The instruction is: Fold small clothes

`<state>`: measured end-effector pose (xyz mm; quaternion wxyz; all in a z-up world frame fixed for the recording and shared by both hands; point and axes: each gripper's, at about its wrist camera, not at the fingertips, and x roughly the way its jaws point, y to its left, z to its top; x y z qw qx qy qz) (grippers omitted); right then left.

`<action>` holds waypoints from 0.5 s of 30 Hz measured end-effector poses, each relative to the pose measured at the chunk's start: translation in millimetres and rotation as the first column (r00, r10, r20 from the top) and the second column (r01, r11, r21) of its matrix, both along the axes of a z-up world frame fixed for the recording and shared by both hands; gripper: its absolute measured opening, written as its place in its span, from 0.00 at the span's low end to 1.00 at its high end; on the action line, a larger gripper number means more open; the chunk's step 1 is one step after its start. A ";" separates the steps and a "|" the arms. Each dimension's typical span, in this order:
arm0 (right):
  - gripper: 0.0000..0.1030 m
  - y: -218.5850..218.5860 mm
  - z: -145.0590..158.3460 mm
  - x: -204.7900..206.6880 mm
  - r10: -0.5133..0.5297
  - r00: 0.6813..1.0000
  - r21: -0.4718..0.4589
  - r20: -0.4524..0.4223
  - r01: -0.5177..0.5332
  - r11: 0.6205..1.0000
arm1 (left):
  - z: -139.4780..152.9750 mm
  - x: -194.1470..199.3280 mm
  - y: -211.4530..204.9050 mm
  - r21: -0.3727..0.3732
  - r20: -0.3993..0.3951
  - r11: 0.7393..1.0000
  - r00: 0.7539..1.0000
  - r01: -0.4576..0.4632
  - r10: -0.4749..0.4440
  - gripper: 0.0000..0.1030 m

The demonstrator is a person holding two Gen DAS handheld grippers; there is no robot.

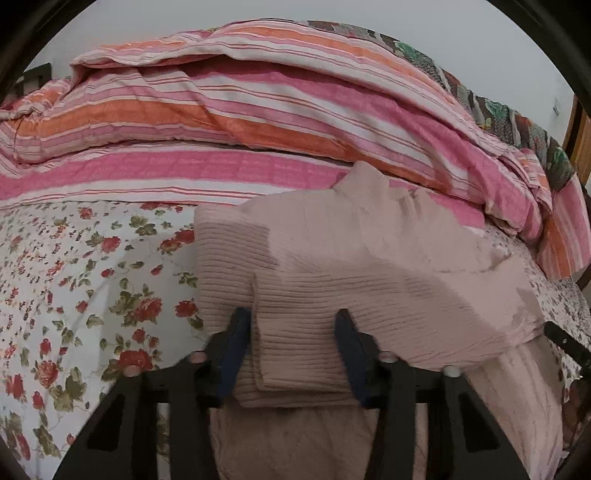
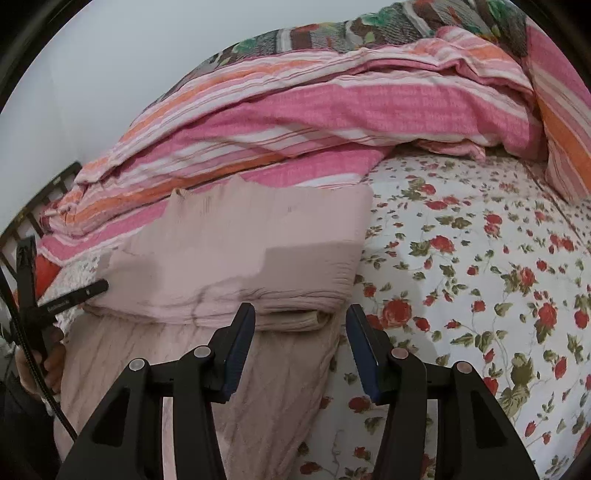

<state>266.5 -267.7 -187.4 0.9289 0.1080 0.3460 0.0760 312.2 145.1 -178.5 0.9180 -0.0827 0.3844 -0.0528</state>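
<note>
A pale pink ribbed knit garment [image 1: 354, 258] lies partly folded on the floral bedsheet [image 1: 74, 277]. In the left wrist view my left gripper [image 1: 291, 321] is open, its blue-padded fingers on either side of a folded ribbed sleeve or edge that lies between them. In the right wrist view the same garment [image 2: 258, 236] is a folded stack with a lower part hanging toward me. My right gripper [image 2: 301, 314] is open at the stack's near right corner, touching nothing that I can tell. The left gripper's body [image 2: 33, 295] shows at the far left.
A pink, orange and white striped quilt [image 1: 258, 129] is heaped behind the garment, with a patterned blanket [image 2: 332, 33] behind it. Floral sheet [image 2: 480, 277] spreads to the right. A dark headboard rail [image 2: 48, 192] stands at the left edge.
</note>
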 end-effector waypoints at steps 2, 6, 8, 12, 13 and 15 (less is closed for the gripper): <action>0.50 -4.2 0.9 1.3 -0.015 1.000 0.023 0.001 0.015 1.000 | 1.1 -0.8 4.6 -0.015 0.010 1.000 1.000 -0.009 0.009 0.13; 0.50 -11.3 5.6 3.0 -0.046 0.999 0.050 0.015 0.045 0.998 | 9.9 -5.3 10.1 -0.065 0.066 0.998 0.998 -0.001 0.005 0.08; 0.50 -13.6 10.9 4.6 -0.061 0.998 0.053 0.032 0.060 0.997 | 18.2 -8.9 14.2 -0.090 0.115 0.996 0.993 -0.009 0.019 0.08; 0.50 -14.5 18.3 10.7 -0.098 0.993 0.013 0.061 0.097 0.995 | 25.3 -8.6 23.2 -0.089 0.141 0.994 0.987 -0.064 0.076 0.05; 0.50 -15.0 17.7 12.3 -0.103 0.993 0.010 0.060 0.103 0.995 | 22.6 -5.7 22.8 -0.097 0.123 0.994 0.990 -0.056 0.068 0.05; 0.50 -13.5 11.6 18.1 -0.107 0.994 0.000 0.033 0.107 0.994 | 14.4 0.9 17.3 -0.070 0.071 0.996 0.996 -0.047 0.052 0.05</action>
